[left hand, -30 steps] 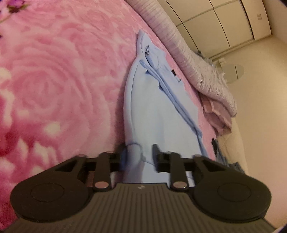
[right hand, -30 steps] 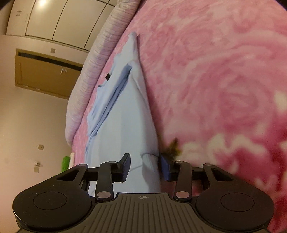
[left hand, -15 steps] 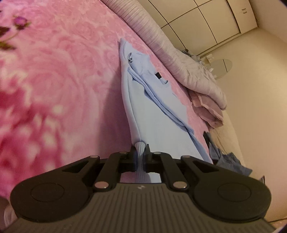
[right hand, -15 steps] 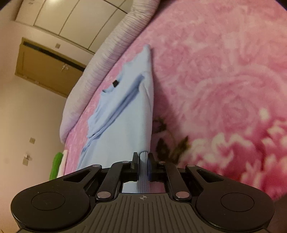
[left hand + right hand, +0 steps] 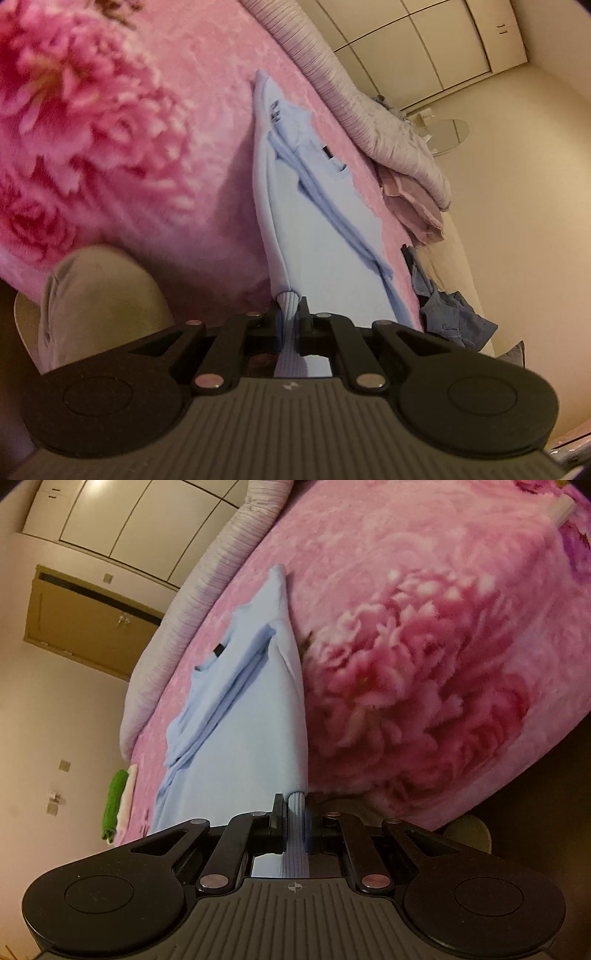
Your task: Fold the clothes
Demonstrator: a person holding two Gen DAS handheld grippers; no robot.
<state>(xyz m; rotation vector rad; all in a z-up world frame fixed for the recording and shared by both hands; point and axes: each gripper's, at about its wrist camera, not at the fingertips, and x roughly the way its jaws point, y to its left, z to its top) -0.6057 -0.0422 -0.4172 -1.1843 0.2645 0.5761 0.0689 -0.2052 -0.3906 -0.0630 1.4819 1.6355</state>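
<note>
Garment geometry at the lift: the light-blue sweater [image 5: 314,221] runs lengthwise straight ahead of both grippers, ribbed hem nearest, collar at the far end. The left gripper [image 5: 290,314] is clamped on one hem corner; the right gripper [image 5: 295,808] is clamped on the other. Both hands are equally near. The sweater's far part lies on the pink floral bed [image 5: 406,627], with the rolled striped quilt [image 5: 369,110] beyond the collar. Open blanket lies ahead to carry the hem toward the collar; the bed's edge is close beneath the grippers.
</note>
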